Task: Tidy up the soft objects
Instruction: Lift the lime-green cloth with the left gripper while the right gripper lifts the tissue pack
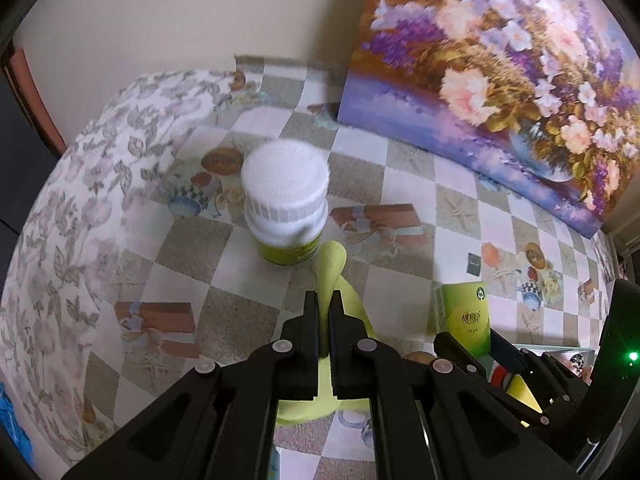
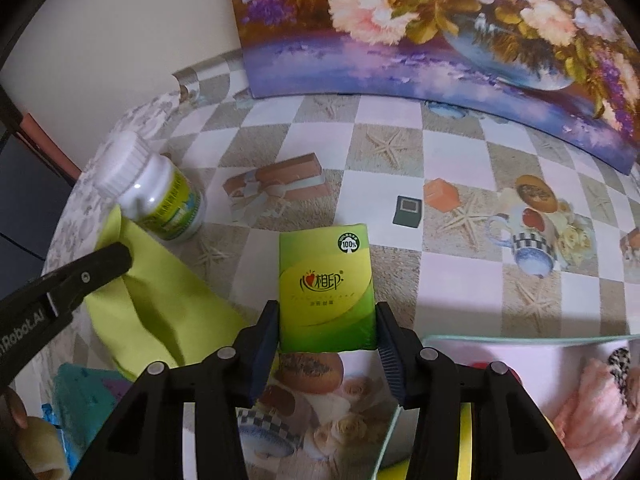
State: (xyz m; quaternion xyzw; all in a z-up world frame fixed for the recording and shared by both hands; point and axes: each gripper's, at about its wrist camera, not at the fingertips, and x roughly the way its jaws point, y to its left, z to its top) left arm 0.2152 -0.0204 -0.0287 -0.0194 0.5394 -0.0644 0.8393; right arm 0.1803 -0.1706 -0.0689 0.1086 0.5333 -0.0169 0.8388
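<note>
Your left gripper [image 1: 324,312] pinches the yellow-green soft cloth [image 1: 332,268]. Only your right view shows its spread across the desk [image 2: 440,152]. Your right gripper [image 2: 326,324] has its jaws clamping the green tissue pack [image 2: 326,280], long axis pointing away.

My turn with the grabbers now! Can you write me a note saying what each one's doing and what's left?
Left gripper: fingers shut on the yellow-green cloth, beside the white-capped bottle.
Right gripper: fingers on both sides of the green tissue pack, gripping it over the checkered tablecloth.
Done: both soft things grabbed.
Left: put each away; a clear bin with pink fluffy fabric sits at lower right, probably the spot.
</note>
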